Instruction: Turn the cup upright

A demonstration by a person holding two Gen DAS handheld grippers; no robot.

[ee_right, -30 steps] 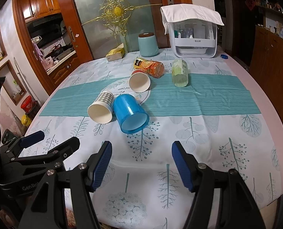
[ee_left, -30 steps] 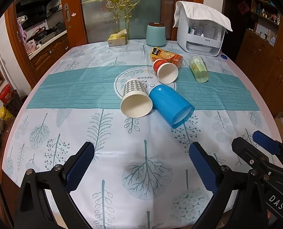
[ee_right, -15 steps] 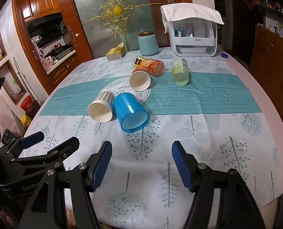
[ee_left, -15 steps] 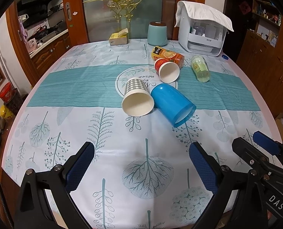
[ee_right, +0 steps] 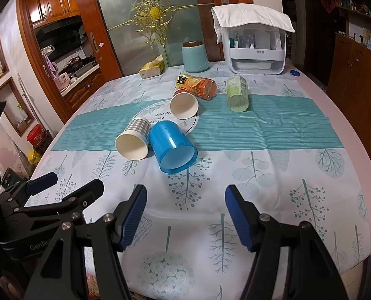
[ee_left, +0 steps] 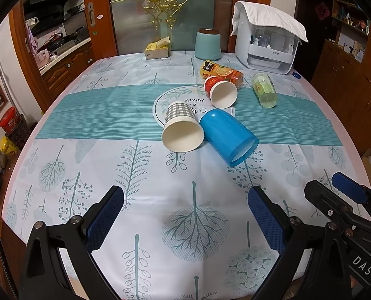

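Note:
Three cups lie on their sides in the middle of the table, mouths toward me: a grey checked paper cup (ee_left: 181,127) (ee_right: 134,140), a blue plastic cup (ee_left: 226,135) (ee_right: 171,146) touching it, and a red paper cup (ee_left: 220,91) (ee_right: 184,103) farther back. My left gripper (ee_left: 185,215) is open and empty over the near tablecloth. My right gripper (ee_right: 185,212) is open and empty, also near the front edge, well short of the cups. The right gripper shows in the left wrist view (ee_left: 345,200), and the left gripper shows in the right wrist view (ee_right: 60,187).
An orange juice bottle (ee_left: 221,72) and a green bottle (ee_left: 264,90) lie behind the cups. A teal canister (ee_left: 208,43), tissue box (ee_left: 157,48) and white appliance (ee_left: 268,42) under a cloth stand at the back edge. Cabinets flank the table.
Both grippers have crept slightly forward toward the cups. The jaws stay open and the cups have not moved.

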